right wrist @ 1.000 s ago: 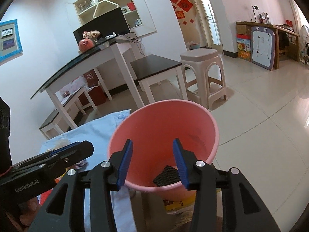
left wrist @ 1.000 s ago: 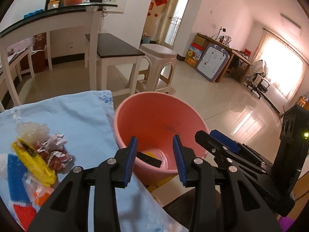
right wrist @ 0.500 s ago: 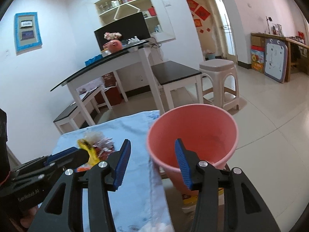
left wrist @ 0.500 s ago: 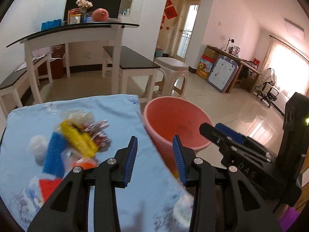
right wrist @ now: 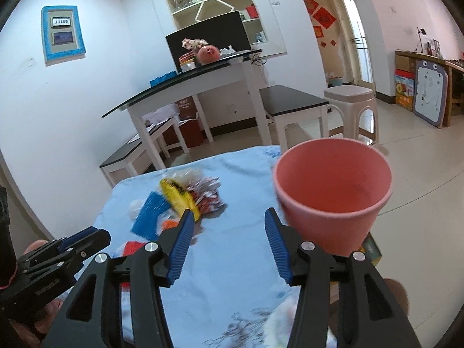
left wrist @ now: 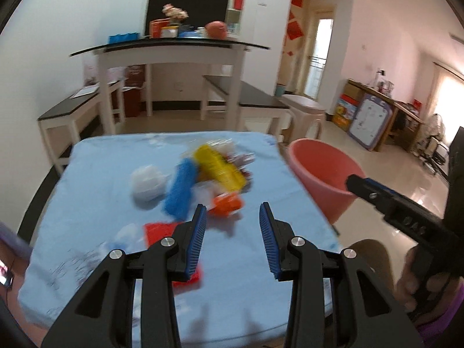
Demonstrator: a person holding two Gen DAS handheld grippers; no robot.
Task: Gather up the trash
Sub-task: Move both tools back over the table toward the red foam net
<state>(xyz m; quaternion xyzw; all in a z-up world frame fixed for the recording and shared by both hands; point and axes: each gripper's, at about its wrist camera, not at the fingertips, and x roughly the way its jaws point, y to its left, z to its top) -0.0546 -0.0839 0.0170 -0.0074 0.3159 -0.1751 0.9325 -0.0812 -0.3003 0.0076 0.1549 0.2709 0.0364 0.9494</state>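
Observation:
A pile of trash lies on the blue tablecloth (left wrist: 95, 174): a yellow wrapper (left wrist: 220, 166), a blue scrubby piece (left wrist: 181, 191), a white crumpled wad (left wrist: 146, 184), an orange packet (left wrist: 227, 204) and a red packet (left wrist: 159, 232). My left gripper (left wrist: 232, 229) hovers over the cloth just short of the pile, open and empty. The pink bucket (right wrist: 333, 194) stands off the table's right edge. My right gripper (right wrist: 229, 237) is left of the bucket (left wrist: 322, 174) above the cloth (right wrist: 232, 275), jaws opening, nothing between them. The yellow wrapper (right wrist: 178, 195) lies ahead of it.
Behind the table stand a white desk (left wrist: 171, 55) with a dark top, two dark-topped benches (left wrist: 246, 98) and a beige plastic stool (right wrist: 351, 107). Shiny tiled floor (right wrist: 420, 168) spreads to the right. A person's hand (left wrist: 409, 275) holds the right gripper.
Both grippers have swung left from over the pink bucket to above the tablecloth. The trash pile now lies ahead of them, and the right jaws have widened.

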